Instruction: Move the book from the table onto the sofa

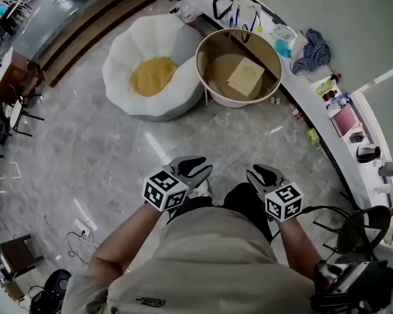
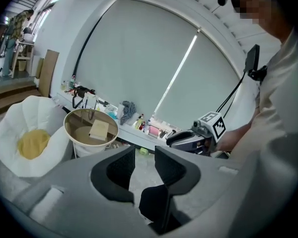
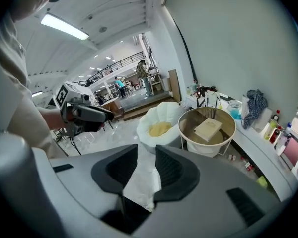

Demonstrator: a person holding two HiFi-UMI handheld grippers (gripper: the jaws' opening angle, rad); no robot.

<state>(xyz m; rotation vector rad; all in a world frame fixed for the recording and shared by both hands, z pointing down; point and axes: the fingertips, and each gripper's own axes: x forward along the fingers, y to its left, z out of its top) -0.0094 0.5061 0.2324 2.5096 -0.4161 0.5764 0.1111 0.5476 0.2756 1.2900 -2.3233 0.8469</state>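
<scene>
well, left gripper (image 1: 198, 167) and right gripper (image 1: 261, 174) gape empty — book (image 1: 245, 77) on the table (image 1: 239, 101).

The head camera looks steeply down from above the person: left gripper (image 1: 195, 165) and right gripper (image 1: 265, 174) near, table (image 1: 200, 70) and sofa (image 1: 134, 44) far. Each gripper camera sits low behind its own jaws, facing that far table and sofa. All three views share them.
</scene>
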